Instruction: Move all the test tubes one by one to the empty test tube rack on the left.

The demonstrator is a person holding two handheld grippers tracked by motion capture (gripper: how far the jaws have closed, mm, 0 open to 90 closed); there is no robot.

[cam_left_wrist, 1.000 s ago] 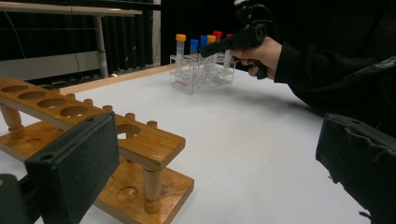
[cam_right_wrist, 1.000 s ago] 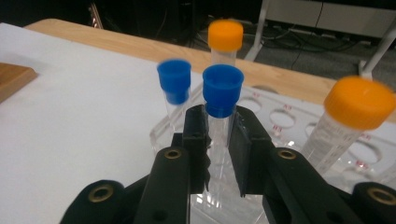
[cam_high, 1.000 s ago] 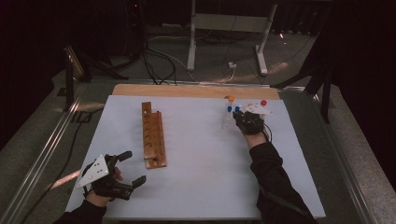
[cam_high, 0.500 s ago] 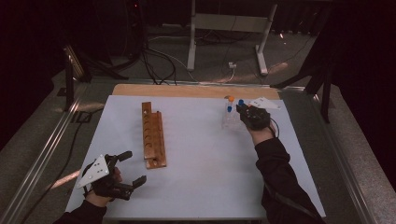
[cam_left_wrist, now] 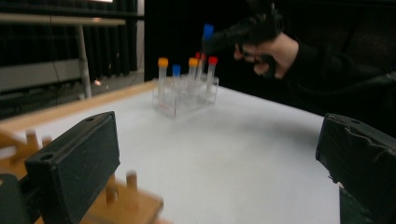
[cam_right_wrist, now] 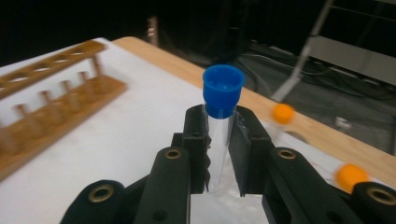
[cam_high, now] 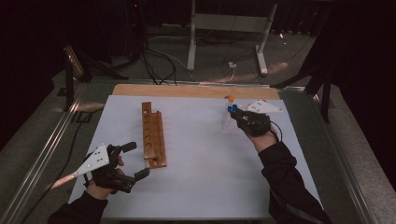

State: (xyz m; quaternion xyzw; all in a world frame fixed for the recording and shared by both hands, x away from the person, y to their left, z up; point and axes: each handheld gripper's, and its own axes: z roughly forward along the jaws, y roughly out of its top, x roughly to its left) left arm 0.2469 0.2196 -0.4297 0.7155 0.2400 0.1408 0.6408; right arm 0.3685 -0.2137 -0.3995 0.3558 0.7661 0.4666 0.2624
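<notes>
Now my right claw (cam_right_wrist: 219, 154) grips a blue-capped tube (cam_right_wrist: 221, 122) upright, jaws clamped on its clear body, at upper right in the high view. Wooden rack (cam_high: 154, 135) lies left of it, long axis running away from me. Left claw (cam_high: 132, 161) gapes empty beside rack's near end.

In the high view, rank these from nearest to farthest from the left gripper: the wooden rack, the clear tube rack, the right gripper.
Measured from the left gripper, at the near left:
1. Wooden rack, just right of its jaws, left of centre.
2. Clear tube rack, far right side.
3. Right gripper, beside the clear rack; these two are nearly too close to call.
</notes>
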